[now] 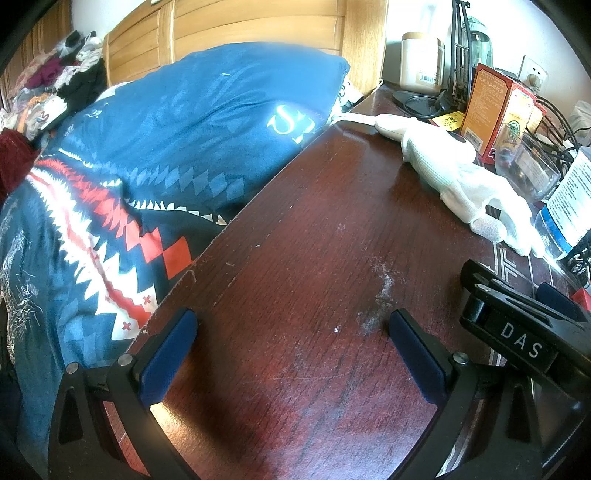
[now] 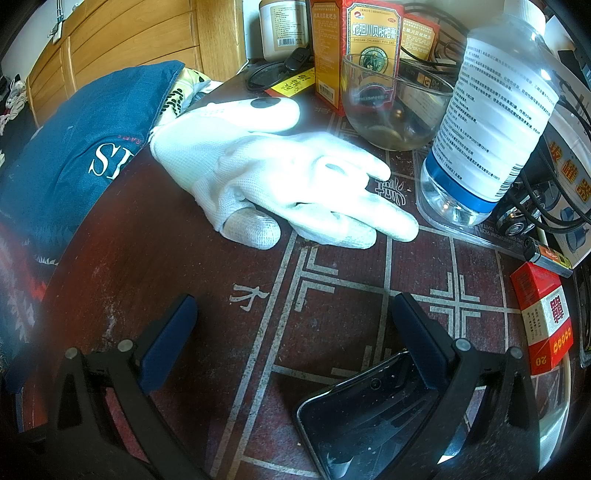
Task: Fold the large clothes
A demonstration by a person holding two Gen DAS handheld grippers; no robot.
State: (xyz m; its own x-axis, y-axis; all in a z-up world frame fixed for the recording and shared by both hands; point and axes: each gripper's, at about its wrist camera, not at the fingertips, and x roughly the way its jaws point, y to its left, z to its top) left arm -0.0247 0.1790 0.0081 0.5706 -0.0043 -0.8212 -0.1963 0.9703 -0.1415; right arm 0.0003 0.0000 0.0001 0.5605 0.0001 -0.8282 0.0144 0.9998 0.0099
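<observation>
Garment: we take the blue patterned cloth (image 1: 159,155) heaped on the bed as the thing to fold; it lies ahead and to the left of the left gripper's fingers (image 1: 173,354), off the table edge, touching neither tool. In the right wrist view it shows far left (image 2: 74,155).
Left gripper (image 1: 291,358): fingers wide apart, nothing between them but bare wooden table (image 1: 314,229); we judge it parked.
Right gripper (image 2: 291,343): fingers likewise apart and empty; a dark phone (image 2: 369,417) lies flat just under the right-hand finger.
Glove: a white glove (image 2: 288,184) lies limp ahead of the right fingers, probably set aside.
Clutter: bottle (image 2: 491,110), glass bowl (image 2: 395,107) and orange box (image 2: 369,33) crowd beyond the glove.
Status: we judge folding not yet begun; both tools must go left to the cloth.
</observation>
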